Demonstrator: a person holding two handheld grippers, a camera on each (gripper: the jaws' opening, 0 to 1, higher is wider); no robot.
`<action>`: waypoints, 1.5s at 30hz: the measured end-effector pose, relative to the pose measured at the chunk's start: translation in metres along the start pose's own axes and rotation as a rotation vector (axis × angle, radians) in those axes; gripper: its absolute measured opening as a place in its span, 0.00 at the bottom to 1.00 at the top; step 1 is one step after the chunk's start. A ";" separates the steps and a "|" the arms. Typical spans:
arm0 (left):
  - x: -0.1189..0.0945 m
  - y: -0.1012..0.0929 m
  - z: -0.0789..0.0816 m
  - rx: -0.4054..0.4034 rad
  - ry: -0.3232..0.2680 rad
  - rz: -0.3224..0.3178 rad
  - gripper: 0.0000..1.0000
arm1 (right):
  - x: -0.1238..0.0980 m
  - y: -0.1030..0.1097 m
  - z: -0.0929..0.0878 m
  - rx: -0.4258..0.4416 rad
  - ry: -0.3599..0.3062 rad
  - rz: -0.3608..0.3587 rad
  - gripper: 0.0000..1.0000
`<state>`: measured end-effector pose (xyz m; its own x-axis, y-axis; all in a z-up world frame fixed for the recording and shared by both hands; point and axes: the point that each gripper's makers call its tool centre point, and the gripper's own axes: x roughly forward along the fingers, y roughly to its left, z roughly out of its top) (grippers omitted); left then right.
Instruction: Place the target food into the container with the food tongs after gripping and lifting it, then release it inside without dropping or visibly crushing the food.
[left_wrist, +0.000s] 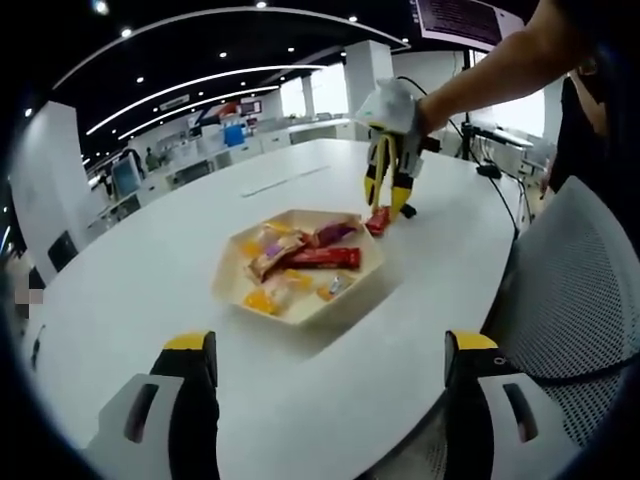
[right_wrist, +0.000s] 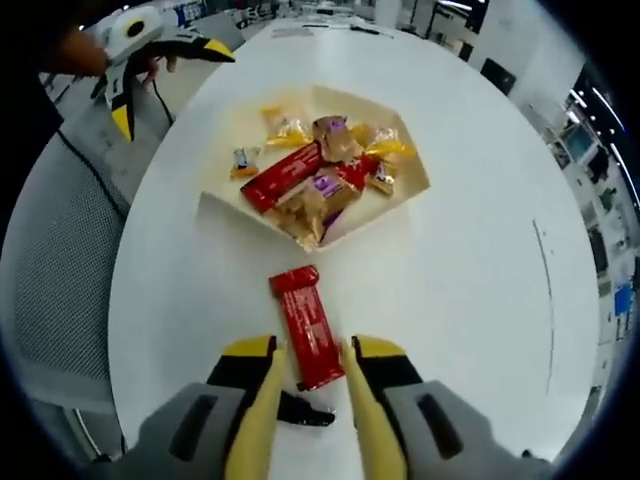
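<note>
Open-plan office, white oval desk (right_wrist: 480, 260) | we are seeing a beige hexagonal tray (left_wrist: 228, 285) sitting on it, holding wrapped snacks | our right gripper (right_wrist: 312, 372) is reaching its yellow tongs (right_wrist: 258, 430) around a red snack bar (right_wrist: 308, 326) lying just outside the tray, fingers apart | our left gripper (left_wrist: 330, 345) is hanging back, fingers wide apart.

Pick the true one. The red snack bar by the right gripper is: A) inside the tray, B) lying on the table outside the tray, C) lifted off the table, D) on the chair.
B: the red snack bar lies flat on the white table, short of the tray, its near end between the right gripper jaws.
</note>
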<state>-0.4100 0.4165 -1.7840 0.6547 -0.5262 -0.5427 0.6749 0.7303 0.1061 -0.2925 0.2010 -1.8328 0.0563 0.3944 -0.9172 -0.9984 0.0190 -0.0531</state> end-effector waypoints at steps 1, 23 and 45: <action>0.000 0.000 0.000 0.000 0.001 0.000 0.91 | 0.001 0.000 0.002 -0.009 -0.006 0.005 0.30; 0.000 0.000 -0.002 0.004 0.011 -0.007 0.92 | -0.002 -0.001 0.001 0.181 -0.024 -0.001 0.23; 0.000 0.000 0.004 -0.014 -0.026 -0.005 0.99 | -0.042 -0.021 0.002 0.281 -0.055 -0.082 0.24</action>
<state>-0.4084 0.4150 -1.7806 0.6600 -0.5405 -0.5217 0.6734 0.7335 0.0920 -0.2736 0.1854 -1.7923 0.1438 0.4302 -0.8912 -0.9529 0.3034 -0.0073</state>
